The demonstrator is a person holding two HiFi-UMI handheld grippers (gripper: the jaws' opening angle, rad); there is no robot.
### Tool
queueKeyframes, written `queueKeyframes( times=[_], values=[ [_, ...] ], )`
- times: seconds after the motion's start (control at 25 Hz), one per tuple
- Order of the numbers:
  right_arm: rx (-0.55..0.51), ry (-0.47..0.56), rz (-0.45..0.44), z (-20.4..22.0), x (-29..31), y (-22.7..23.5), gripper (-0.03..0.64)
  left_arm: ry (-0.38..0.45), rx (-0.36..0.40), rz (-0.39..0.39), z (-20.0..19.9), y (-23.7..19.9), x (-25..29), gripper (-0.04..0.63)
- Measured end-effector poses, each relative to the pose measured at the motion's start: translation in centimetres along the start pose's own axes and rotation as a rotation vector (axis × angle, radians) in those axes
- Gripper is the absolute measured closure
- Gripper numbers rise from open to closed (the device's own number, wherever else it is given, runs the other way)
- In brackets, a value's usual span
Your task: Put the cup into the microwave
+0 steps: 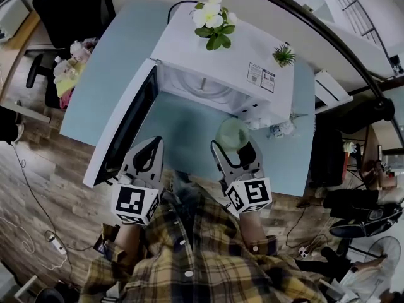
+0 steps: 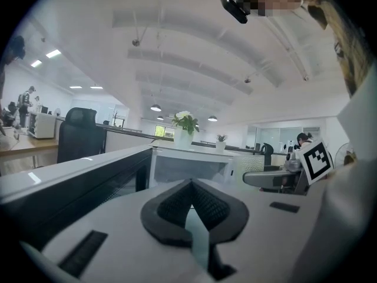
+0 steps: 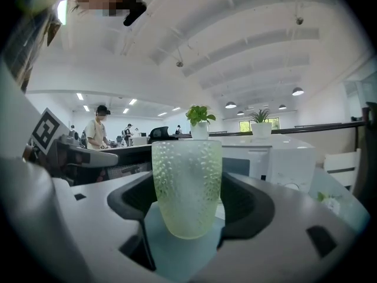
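Note:
A pale green dimpled glass cup (image 1: 232, 133) stands upright between the jaws of my right gripper (image 1: 235, 146), which is shut on it; in the right gripper view the cup (image 3: 187, 181) fills the middle. It hangs above the blue table (image 1: 183, 131), just in front of the white microwave (image 1: 218, 52). The microwave's door (image 1: 123, 128) is swung wide open to the left and its white cavity (image 1: 197, 84) is bare. My left gripper (image 1: 150, 149) is shut with nothing in it, close beside the open door's free edge. In the left gripper view the cavity (image 2: 188, 167) lies straight ahead.
A vase of white flowers (image 1: 213, 19) and a small potted plant (image 1: 284, 55) stand on the microwave's top. Small figurines (image 1: 278, 129) sit at its right front corner. Soft toys (image 1: 69, 65) and a black office chair (image 1: 41, 74) are left of the table.

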State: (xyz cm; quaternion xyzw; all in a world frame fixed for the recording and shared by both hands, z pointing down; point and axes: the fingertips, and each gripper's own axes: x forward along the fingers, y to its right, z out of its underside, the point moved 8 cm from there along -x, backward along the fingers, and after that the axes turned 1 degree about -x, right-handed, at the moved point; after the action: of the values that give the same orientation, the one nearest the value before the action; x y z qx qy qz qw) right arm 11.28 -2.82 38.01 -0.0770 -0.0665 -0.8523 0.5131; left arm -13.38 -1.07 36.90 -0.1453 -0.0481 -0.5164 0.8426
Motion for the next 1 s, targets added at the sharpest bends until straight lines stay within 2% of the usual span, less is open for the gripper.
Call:
queueKeyframes(
  times=[0.48,1.0],
  values=[
    [-0.008,0.047,-0.039,-0.9,3.5,5.0,0.268,0.043,0.036,-0.008,-1.7,0.9,6.8,0.604],
    [0.013,0.039,-0.083,-0.4,5.5,4.4,0.269,0.029,0.043,-0.035,-1.9,-0.1,7.3,0.606]
  ],
)
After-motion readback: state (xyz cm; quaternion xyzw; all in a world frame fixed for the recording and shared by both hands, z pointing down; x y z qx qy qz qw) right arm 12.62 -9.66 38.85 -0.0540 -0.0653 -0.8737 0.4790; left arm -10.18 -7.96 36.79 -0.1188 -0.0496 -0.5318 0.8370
